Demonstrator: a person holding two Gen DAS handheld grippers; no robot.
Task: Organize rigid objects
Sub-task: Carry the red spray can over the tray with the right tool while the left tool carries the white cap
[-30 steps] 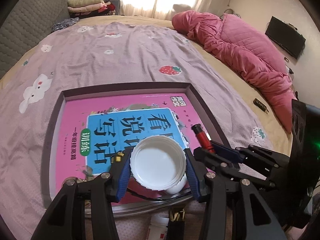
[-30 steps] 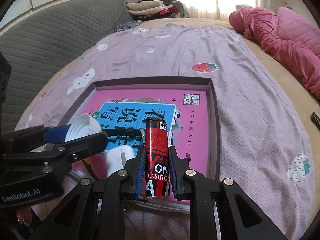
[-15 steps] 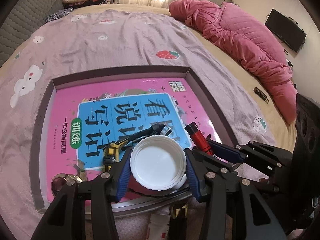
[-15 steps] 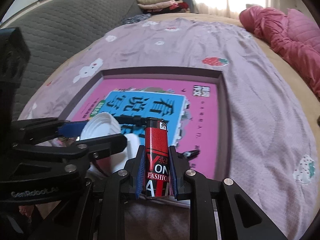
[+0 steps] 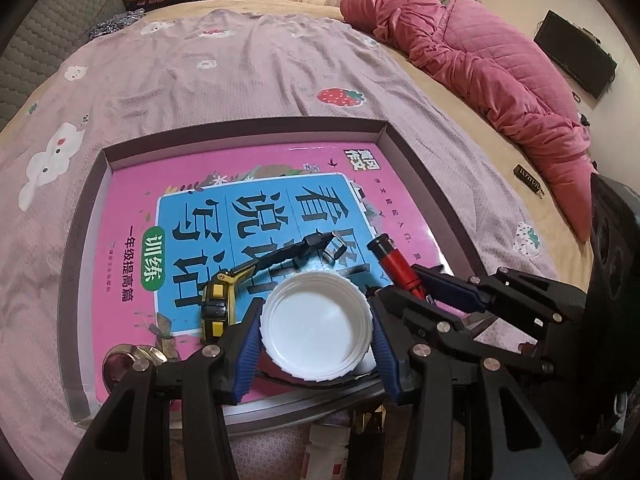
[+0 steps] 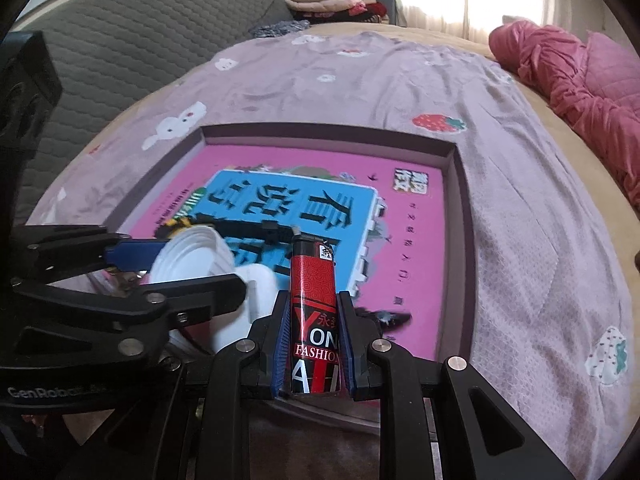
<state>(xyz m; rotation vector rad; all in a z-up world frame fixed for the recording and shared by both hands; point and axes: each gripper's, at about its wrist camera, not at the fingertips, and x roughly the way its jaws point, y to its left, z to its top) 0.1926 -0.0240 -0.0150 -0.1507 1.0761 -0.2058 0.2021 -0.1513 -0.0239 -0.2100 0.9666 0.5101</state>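
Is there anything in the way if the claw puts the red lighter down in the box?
Nothing visible blocks it. The red lighter, gripped by the right claw, hangs over bare pink book cover inside the box.

Left gripper (image 5: 316,334) clamped on white jar (image 5: 316,330), above pink book (image 5: 256,216) in tray (image 5: 80,220), tape measure (image 5: 216,304) beside, right gripper's red lighter (image 5: 396,264) nearby.

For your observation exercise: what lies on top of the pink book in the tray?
A yellow tape measure and a black clip lie on the pink book. The held white jar hides the cover beneath it.
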